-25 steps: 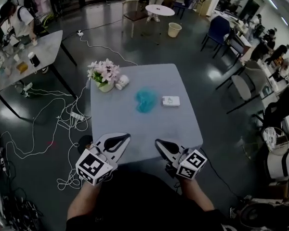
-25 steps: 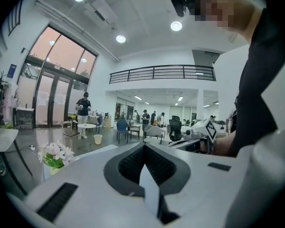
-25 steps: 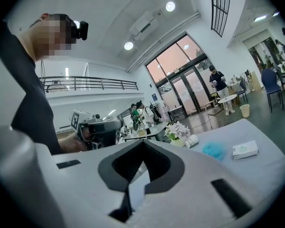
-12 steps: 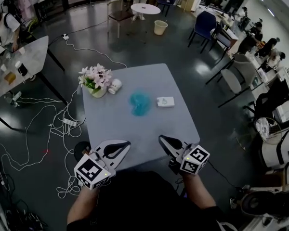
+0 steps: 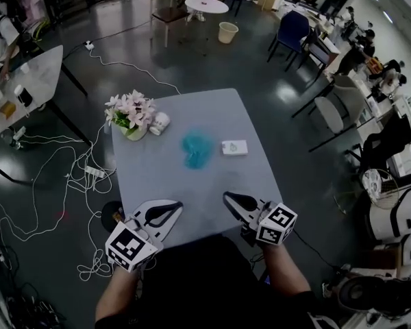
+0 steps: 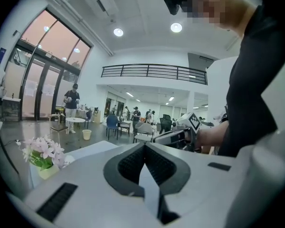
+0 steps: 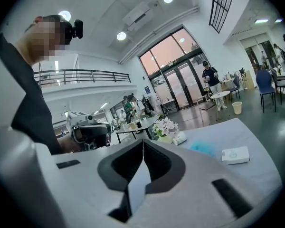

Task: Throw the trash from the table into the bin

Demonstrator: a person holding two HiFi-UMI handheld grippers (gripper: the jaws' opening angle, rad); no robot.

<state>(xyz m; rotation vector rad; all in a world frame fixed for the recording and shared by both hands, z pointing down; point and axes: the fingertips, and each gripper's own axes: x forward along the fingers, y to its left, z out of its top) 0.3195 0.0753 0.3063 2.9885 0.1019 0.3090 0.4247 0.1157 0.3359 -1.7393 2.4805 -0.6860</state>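
1. The left gripper [image 5: 177, 205] is held over the near edge of the surface [image 5: 157, 177]. The left forearm [image 5: 120, 290] comes up from the bottom of the head view. The gripper points forward, almost level, and is turned a little inward.
2. Its jaws are together, tip against tip, with nothing between them.
3. The right gripper [image 5: 227, 197] is at the same edge, apart from the left one, on the right forearm [image 5: 284, 273]. It also points forward and a little inward (each gripper view shows the other gripper across from it).
4. Its jaws are closed too, and empty.
5. The trash lies in the middle of the surface, well ahead of both grippers: a teal wad [image 5: 196, 149] and a white packet [image 5: 234, 147] just to its right.
6. The flowers [image 5: 129, 112] and a cup [image 5: 159, 122] stand at the far left corner.
7. The bin [image 5: 227, 32] is on the floor, far beyond the surface.
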